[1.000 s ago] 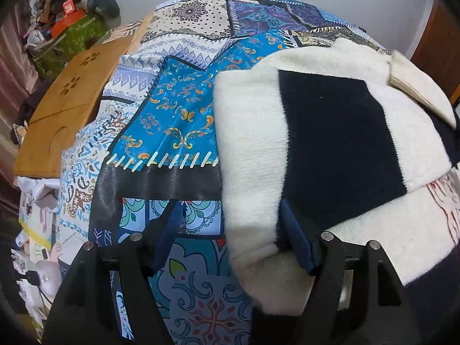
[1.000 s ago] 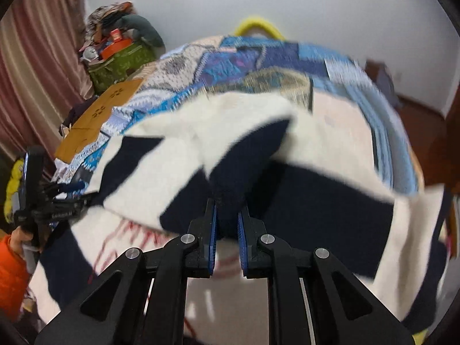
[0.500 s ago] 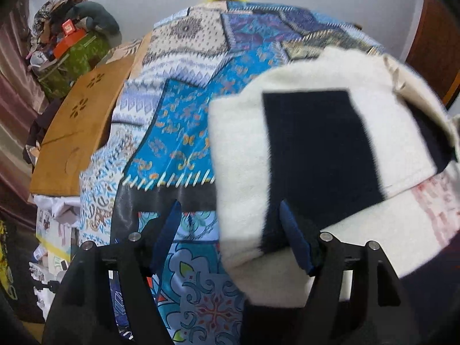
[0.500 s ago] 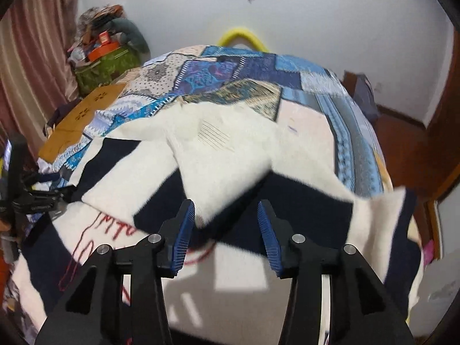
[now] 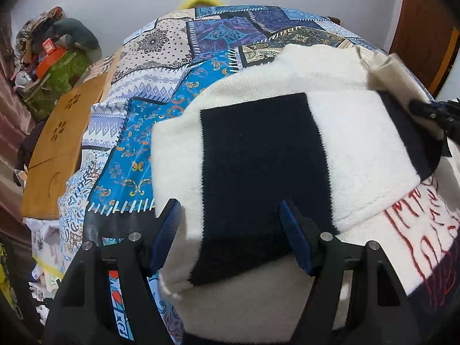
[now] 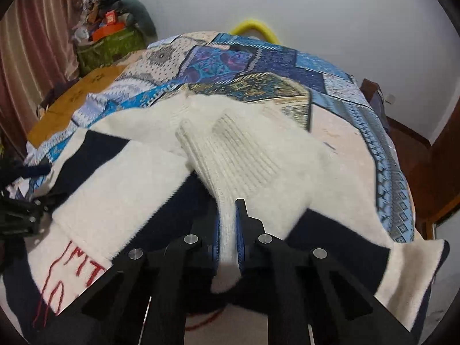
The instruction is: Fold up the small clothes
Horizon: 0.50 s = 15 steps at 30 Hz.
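A cream and navy fuzzy sweater [image 5: 258, 158] with red lettering lies on the patchwork bedspread [image 5: 161, 97]. Its left sleeve is folded across the body. My left gripper [image 5: 230, 235] is open, its jaws hovering over the folded sleeve's navy band, holding nothing. In the right wrist view the sweater [image 6: 120, 184] spreads across the bed, and my right gripper [image 6: 227, 230] is shut on the ribbed cream cuff [image 6: 230, 161] of the other sleeve. The right gripper also shows at the right edge of the left wrist view [image 5: 440, 115].
A wooden board [image 5: 60, 143] lies along the bed's left side. A green bag piled with clutter [image 6: 112, 43] stands by the curtain. A yellow ring [image 6: 253, 27] shows behind the bed. A wooden door [image 5: 425, 28] is at right.
My right gripper was shut on the sleeve, opened half a second ago, and is now shut on the ribbed cuff. The left gripper stayed open and shifted slightly right over the folded sleeve.
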Motion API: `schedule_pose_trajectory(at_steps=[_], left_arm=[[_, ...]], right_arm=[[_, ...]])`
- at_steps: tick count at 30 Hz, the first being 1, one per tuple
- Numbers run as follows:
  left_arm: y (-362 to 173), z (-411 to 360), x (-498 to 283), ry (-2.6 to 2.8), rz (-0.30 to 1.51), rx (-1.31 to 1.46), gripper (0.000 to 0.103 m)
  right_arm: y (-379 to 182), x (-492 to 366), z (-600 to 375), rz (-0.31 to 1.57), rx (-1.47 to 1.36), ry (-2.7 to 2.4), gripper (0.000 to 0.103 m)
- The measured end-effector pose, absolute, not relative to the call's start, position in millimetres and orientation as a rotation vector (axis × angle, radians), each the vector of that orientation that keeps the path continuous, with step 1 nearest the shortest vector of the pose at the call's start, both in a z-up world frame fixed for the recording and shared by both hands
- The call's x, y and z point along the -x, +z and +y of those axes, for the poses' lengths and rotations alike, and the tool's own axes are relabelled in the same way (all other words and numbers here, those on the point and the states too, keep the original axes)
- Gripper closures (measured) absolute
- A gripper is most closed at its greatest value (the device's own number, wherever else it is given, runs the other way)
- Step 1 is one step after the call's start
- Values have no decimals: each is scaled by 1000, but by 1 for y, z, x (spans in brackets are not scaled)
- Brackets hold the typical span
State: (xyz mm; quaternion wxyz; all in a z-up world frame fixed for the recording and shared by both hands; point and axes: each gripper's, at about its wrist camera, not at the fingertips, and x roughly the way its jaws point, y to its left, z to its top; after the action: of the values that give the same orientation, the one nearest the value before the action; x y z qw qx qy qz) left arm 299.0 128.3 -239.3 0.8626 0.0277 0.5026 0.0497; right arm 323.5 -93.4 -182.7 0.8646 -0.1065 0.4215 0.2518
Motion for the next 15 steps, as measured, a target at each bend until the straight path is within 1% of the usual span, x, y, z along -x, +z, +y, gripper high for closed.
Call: schedule_pose_trajectory(at_steps=[8, 15], left_arm=[[-242, 134, -299, 106, 1073, -1, 32], [-241, 127, -298, 140, 1072, -45, 31]], right_arm=[[-154, -297, -156, 815, 150, 443, 95], [-152, -276, -193, 856, 97, 429, 94]])
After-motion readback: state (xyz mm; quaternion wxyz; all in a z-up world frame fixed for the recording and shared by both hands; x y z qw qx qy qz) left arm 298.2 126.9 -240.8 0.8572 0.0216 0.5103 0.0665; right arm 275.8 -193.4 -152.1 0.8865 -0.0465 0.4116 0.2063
